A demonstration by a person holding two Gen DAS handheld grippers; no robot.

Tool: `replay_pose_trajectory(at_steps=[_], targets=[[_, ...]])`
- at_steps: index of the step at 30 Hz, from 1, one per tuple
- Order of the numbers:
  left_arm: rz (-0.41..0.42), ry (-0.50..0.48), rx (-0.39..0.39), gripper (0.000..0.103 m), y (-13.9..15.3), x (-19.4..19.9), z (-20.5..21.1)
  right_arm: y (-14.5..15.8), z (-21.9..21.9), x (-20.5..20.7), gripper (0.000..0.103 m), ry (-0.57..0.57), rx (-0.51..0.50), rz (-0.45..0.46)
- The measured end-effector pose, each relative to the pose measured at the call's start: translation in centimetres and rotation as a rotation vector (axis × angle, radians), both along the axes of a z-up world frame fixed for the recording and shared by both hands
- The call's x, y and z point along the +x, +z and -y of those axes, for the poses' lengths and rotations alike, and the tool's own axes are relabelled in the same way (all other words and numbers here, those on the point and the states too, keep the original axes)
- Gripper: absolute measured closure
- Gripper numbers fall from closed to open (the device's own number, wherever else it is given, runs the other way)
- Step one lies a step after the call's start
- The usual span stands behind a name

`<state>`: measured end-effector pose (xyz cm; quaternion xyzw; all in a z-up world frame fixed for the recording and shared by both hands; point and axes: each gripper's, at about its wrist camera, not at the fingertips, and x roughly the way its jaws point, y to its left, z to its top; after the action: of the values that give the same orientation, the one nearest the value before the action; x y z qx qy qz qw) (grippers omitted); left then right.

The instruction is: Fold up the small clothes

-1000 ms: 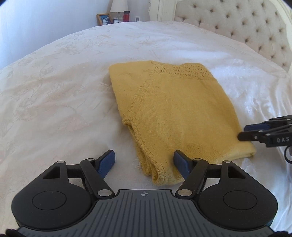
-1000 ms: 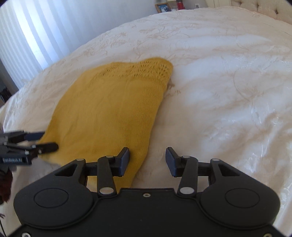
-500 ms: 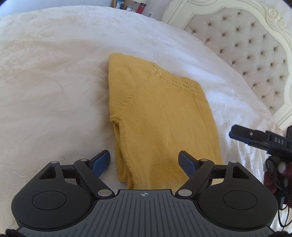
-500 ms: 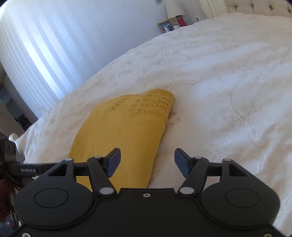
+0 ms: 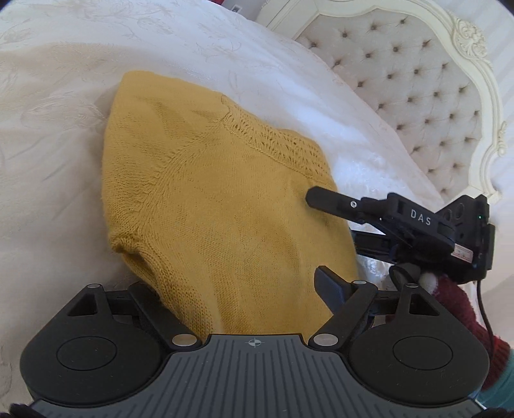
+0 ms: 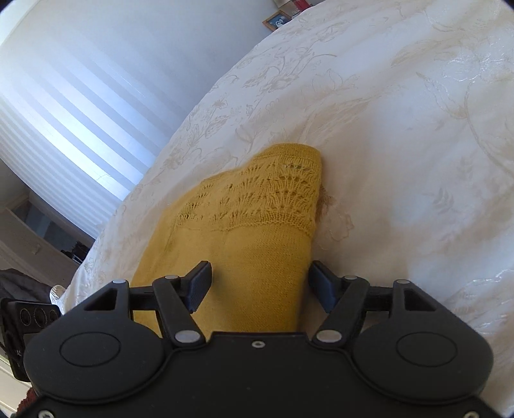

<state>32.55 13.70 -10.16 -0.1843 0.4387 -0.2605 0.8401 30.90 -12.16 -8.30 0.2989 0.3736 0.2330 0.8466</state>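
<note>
A folded yellow knitted sweater (image 5: pixel 225 199) lies flat on the white bedspread (image 5: pixel 64 144), its lace-knit band (image 6: pixel 273 193) at the far end. My left gripper (image 5: pixel 237 286) is open and straddles the sweater's near end. Its left finger is hidden behind the thick fold, and its right finger (image 5: pixel 327 286) sits at the sweater's right edge. My right gripper (image 6: pixel 260 283) is open too, low over the sweater's other side, with fabric filling most of the gap between its pads (image 6: pixel 199 286). In the left wrist view, the right gripper (image 5: pixel 334 222) reaches in from the right.
A tufted cream headboard (image 5: pixel 417 96) stands behind the bed at the right. A person's gloved hand (image 5: pixel 449 295) holds the right gripper. A striped window blind (image 6: pixel 64 112) and low furniture (image 6: pixel 32 244) lie beyond the bed's left edge; a picture frame (image 6: pixel 278 20) stands far off.
Both grippers have rolled, dropped and moved in over the sweater with wider jaws. Its near end now lies between each pair of fingers. The right gripper looms closer in the left wrist view.
</note>
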Motion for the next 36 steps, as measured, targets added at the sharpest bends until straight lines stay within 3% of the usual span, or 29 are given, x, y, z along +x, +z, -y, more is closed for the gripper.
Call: replay_pose_trajectory(at_steps=[4, 8, 10, 11, 12, 13, 18, 24, 28, 32, 34, 36], targets=[[-0.001, -0.021, 0.004, 0.023, 0.3, -0.1, 0.2, -0.4, 0.1, 1.1, 0.032, -0.047, 0.068, -0.026], [-0.028, 0.0, -0.062, 0.042, -0.2, -1.9, -1.5, -0.6, 0.6, -0.7, 0.034, -0.02, 0.065, -0.02], [-0.05, 0.022, -0.087, 0.061, -0.8, -2.2, -1.9, -0.8, 0.8, -1.7, 0.034, -0.003, 0.044, 0.0], [-0.07, 0.032, -0.084, 0.086, -1.1, -2.1, -2.0, -0.8, 0.8, -1.9, 0.038, -0.006, 0.028, 0.006], [-0.097, 0.043, -0.093, 0.09, -1.4, -1.9, -2.0, -0.8, 0.6, -1.9, 0.056, -0.018, 0.003, -0.003], [-0.119, 0.053, -0.121, 0.09, -1.6, -1.5, -2.1, -0.7, 0.4, -1.9, 0.067, -0.029, -0.019, -0.022], [-0.129, 0.043, -0.153, 0.091, 0.1, -2.5, -2.7, 1.5, 0.0, -3.0, 0.071, -0.05, -0.043, -0.027], [-0.134, -0.025, -0.179, 0.091, 2.4, -7.6, -2.9, 4.3, 0.9, -8.0, 0.072, -0.012, -0.054, -0.055], [-0.16, -0.071, -0.197, 0.091, 2.9, -12.3, -2.5, 4.6, 1.8, -12.9, 0.072, 0.011, -0.044, -0.148], [-0.205, -0.086, -0.248, 0.091, 2.7, -16.3, -2.3, 4.0, 3.1, -17.6, 0.071, -0.001, 0.026, -0.259], [-0.238, -0.079, -0.219, 0.089, 1.8, -17.8, -2.0, 3.4, 3.6, -19.4, 0.07, -0.02, 0.028, -0.275], [-0.222, -0.073, -0.128, 0.087, 1.1, -17.9, -1.4, 2.7, 3.6, -20.5, 0.069, -0.05, -0.063, -0.272]])
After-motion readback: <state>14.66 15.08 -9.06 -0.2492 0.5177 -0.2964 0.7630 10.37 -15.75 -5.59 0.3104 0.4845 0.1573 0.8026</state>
